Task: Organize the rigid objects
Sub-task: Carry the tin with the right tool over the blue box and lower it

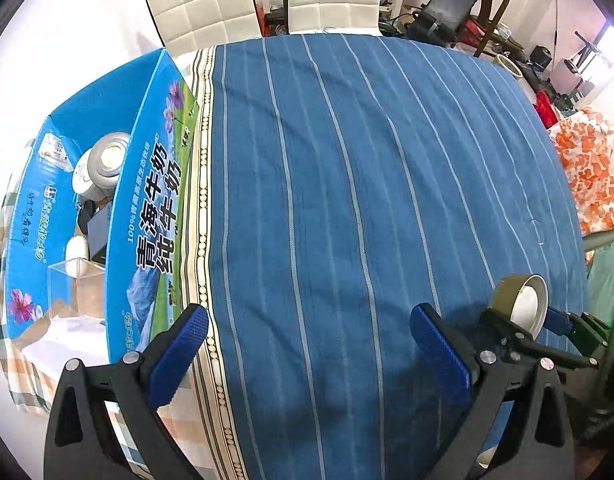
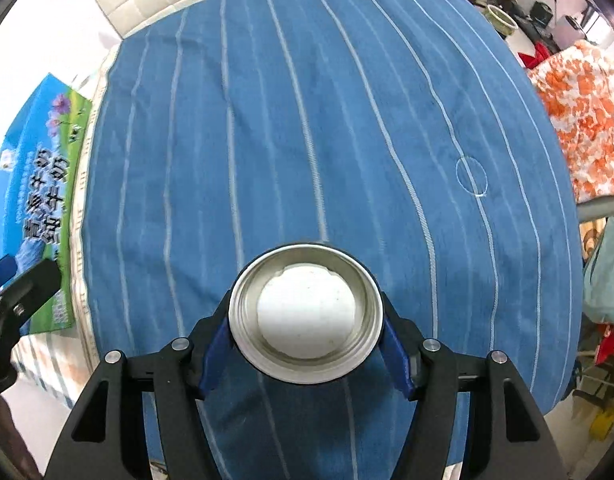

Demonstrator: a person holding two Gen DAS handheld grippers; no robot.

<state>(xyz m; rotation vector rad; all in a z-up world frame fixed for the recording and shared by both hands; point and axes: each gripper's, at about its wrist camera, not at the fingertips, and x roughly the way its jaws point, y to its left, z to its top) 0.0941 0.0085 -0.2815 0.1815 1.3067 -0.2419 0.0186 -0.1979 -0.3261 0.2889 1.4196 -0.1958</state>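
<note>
My right gripper (image 2: 305,340) is shut on a round metal lid (image 2: 305,312) with a silver rim, a white inner disc and an olive outer side, held above the blue striped cloth (image 2: 307,120). The lid (image 1: 523,304) and the right gripper (image 1: 547,324) also show at the lower right of the left wrist view. My left gripper (image 1: 307,352) is open and empty above the cloth (image 1: 347,160), beside a blue milk carton box (image 1: 147,200). The box holds a silver can (image 1: 103,160), a clear plastic box (image 1: 77,280) and other small items.
The open carton box stands at the table's left edge, also in the right wrist view (image 2: 35,184). White padded chairs (image 1: 267,4) stand behind the table. An orange-flowered fabric (image 2: 587,120) lies at the right. Clutter fills the far right background.
</note>
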